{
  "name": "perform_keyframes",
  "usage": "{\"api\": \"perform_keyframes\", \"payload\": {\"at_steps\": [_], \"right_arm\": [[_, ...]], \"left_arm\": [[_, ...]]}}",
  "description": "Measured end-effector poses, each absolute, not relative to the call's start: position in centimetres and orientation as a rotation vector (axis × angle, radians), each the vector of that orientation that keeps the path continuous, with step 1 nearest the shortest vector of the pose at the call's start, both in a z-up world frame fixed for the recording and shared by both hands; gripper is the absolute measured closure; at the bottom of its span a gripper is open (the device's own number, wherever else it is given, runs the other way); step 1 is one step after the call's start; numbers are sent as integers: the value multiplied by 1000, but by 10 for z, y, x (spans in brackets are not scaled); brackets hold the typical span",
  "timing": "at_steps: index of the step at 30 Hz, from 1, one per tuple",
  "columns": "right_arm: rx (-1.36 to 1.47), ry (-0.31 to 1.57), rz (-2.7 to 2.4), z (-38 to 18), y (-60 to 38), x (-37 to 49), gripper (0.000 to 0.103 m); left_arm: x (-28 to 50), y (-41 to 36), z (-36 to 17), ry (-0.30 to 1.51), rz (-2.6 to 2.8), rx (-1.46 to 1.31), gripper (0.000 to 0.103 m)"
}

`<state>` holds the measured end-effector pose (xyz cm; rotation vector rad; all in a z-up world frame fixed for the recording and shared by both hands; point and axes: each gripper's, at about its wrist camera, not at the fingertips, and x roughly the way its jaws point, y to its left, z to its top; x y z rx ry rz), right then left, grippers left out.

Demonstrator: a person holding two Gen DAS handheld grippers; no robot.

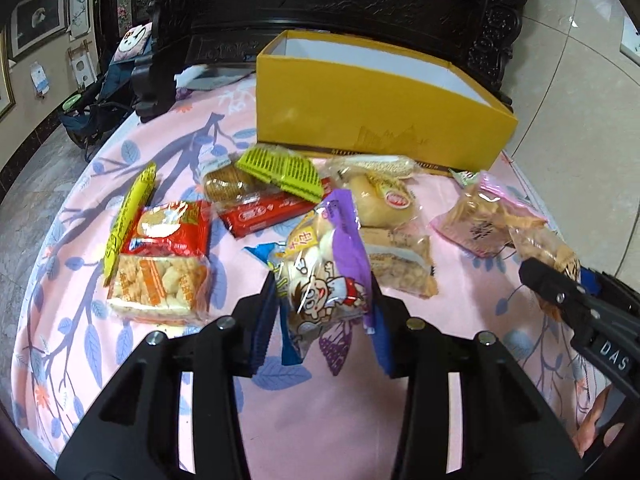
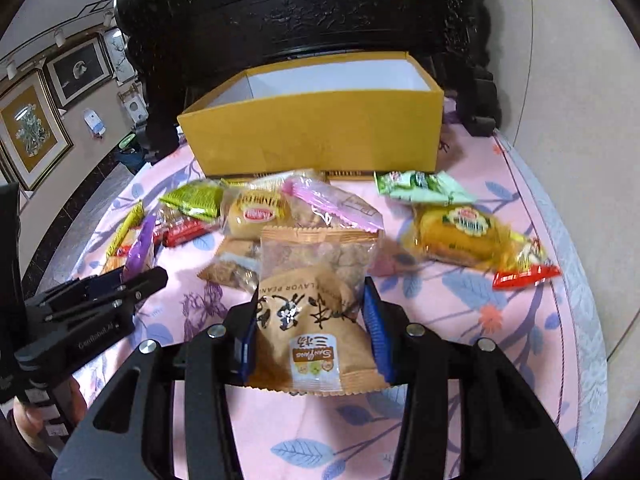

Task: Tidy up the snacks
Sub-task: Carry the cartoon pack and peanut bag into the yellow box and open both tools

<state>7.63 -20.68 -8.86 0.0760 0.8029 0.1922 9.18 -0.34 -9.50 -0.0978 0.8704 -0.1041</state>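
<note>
- Your left tool (image 1: 324,312) is clamped on a purple-edged cartoon snack bag (image 1: 326,268); blue pads press both sides of it, and the bag is lifted clear of the surface.
- Your right tool (image 2: 312,332) grips a tan peanut packet (image 2: 312,320) by its lower half; the clear top with the nuts stands up past the fingertips.
- Both bags are in front of the yellow box (image 1: 360,108), not in it. The box is open-topped with a white lining, at the far edge of the surface; no snacks show inside from these angles.
- The rest of the snacks lie loose on the pink leaf-print cloth (image 1: 280,420) between you and the box.
- Left side: a red cracker pack (image 1: 168,224) overlapping an orange cracker pack (image 1: 160,284), with a yellow stick (image 1: 128,220) touching along their left edge.
- Middle: a red wafer bar (image 1: 272,208) with a lime-green pack (image 1: 280,168) lying across it, and a round bun pack (image 1: 384,200) just beside them.
- Right side: a pink-edged bag (image 1: 484,216); in the right wrist view a pale green pack (image 2: 420,188) is near the box corner, and a yellow cake pack (image 2: 468,236) sits in front of it, with a red-ended wrapper (image 2: 524,274) touching it, possibly part of the same pack.
- A dark carved chair back (image 2: 320,12) rises behind the box.
- Your hand (image 2: 36,416) shows under the left tool in the right wrist view.
</note>
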Motion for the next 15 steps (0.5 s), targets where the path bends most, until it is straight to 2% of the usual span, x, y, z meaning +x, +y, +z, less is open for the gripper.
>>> {"api": "perform_keyframes", "payload": {"at_steps": [8,15], "right_arm": [[76,759,202,-71,-205,76,57],[62,767,215,-56,-201,114,57]], "left_arm": [[100,-11,-76,844,-135,-95,61],[133,-17,-55,834,-170,-88,61]]}}
